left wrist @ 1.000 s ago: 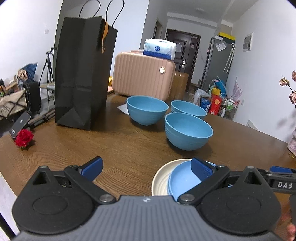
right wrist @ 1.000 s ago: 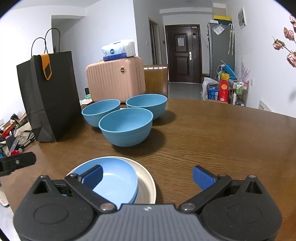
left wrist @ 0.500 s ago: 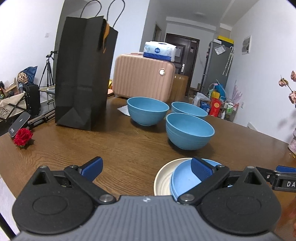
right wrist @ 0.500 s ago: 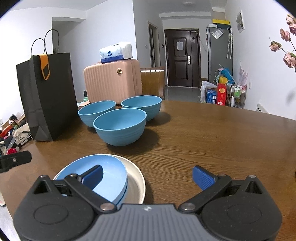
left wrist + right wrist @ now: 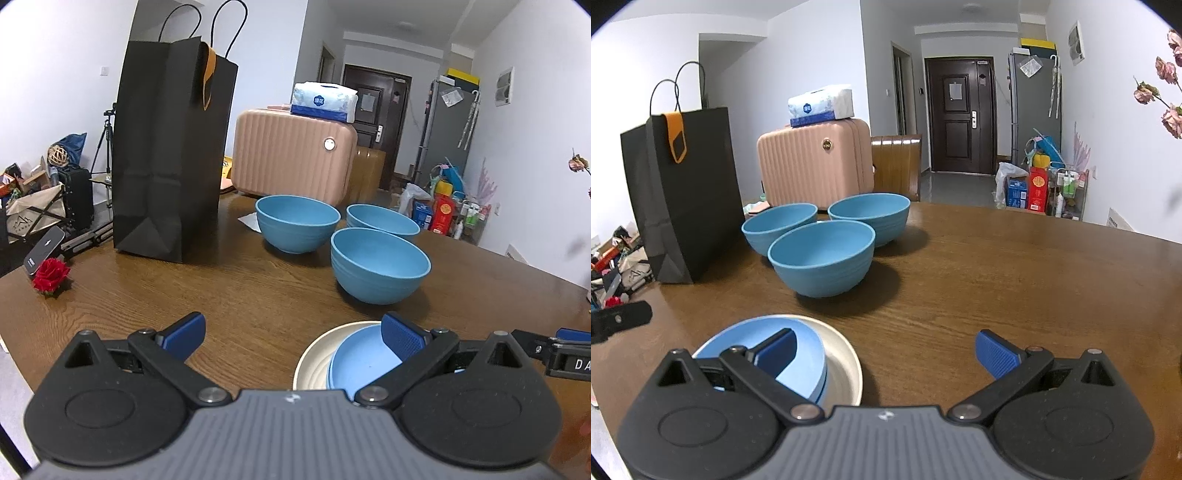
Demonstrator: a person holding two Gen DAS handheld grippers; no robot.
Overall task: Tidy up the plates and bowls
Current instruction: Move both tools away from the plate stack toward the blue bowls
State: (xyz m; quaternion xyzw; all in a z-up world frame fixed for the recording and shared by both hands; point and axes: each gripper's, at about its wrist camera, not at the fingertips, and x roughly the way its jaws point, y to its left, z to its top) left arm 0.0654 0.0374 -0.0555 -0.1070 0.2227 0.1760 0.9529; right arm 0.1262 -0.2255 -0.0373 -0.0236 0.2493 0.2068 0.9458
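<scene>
Two hand-held grippers above a wooden bench point(image 5: 997, 266), seen from their own wrist cameras. The left gripper point(image 5: 291, 332) hangs over bare wood with its jaws spread wide and nothing between them; its right-hand finger overlaps the stacked plates in the picture, but contact cannot be judged. The right gripper point(image 5: 886, 349) is likewise spread wide and holds nothing; its left-hand finger appears over the blue plate, contact again unclear.

The landmark is the cream plate point(image 5: 842, 354), lying flat on the near part of the bench. A smaller light blue plate point(image 5: 809, 354) rests on it, shifted toward its left side in the right wrist view. Beyond the cream plate stand three blue bowls, upright and close together: the nearest bowl point(image 5: 822, 258) directly behind the plate, a second bowl point(image 5: 777, 227) behind and to the left of that one, a third bowl point(image 5: 870, 214) behind and to the right.

Left of the cream plate and farther back stands a tall black paper bag point(image 5: 170, 162) with cord handles. A red flower point(image 5: 50, 275) lies near the bench's left edge. Past the bowls sits a pink ribbed suitcase point(image 5: 291, 158), with a pack of tissues point(image 5: 325, 101) on top.
</scene>
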